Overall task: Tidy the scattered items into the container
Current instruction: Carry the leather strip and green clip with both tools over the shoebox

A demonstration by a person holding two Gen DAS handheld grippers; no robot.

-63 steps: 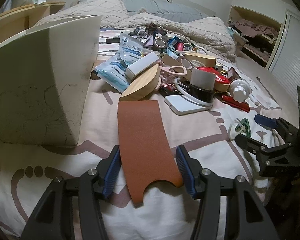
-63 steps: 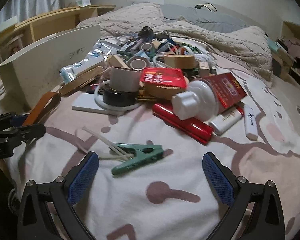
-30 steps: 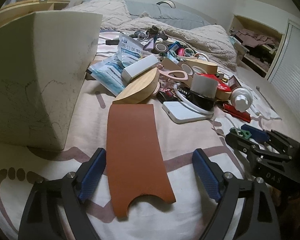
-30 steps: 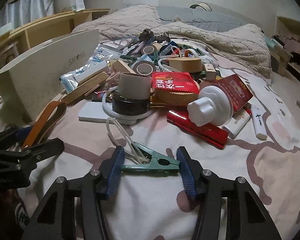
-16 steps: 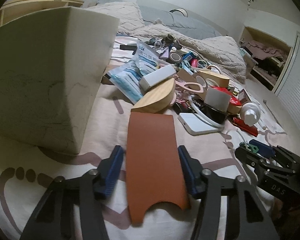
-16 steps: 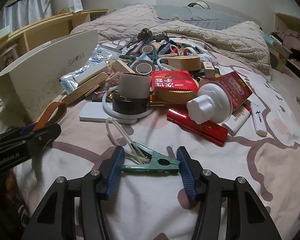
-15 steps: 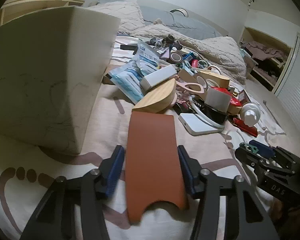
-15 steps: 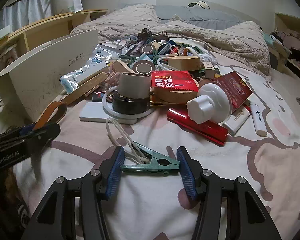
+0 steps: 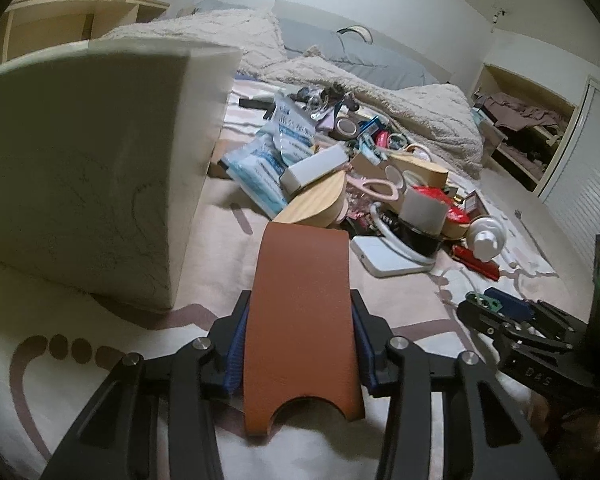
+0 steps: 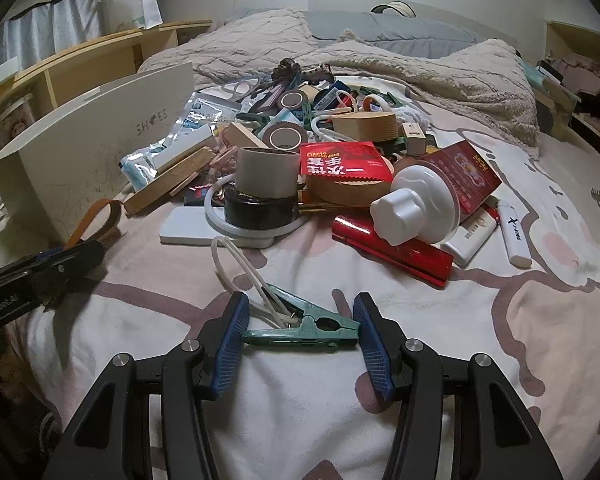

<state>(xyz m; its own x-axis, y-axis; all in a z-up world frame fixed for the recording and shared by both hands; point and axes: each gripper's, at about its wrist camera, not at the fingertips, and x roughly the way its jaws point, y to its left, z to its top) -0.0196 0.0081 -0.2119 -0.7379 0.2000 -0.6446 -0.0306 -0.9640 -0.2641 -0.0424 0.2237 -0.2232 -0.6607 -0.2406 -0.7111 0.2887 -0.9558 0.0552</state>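
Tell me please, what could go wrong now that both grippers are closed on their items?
1. The brown leather strip is held by its edges in the left gripper; it may bend and slip out.
2. White cords hang from the green clip in the right gripper; they might snag the pile.
3. The shoe box wall stands high; the strip might hit it.

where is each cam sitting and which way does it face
Left wrist: on the left gripper, looking forward and down along its fingers over the bed; jaws shut on the brown strap, box at left, right gripper at the right edge.
Right wrist: on the right gripper, facing the pile; jaws shut on the green clip, left gripper at the left edge.
Shared: box, strap, clip, each other's gripper.
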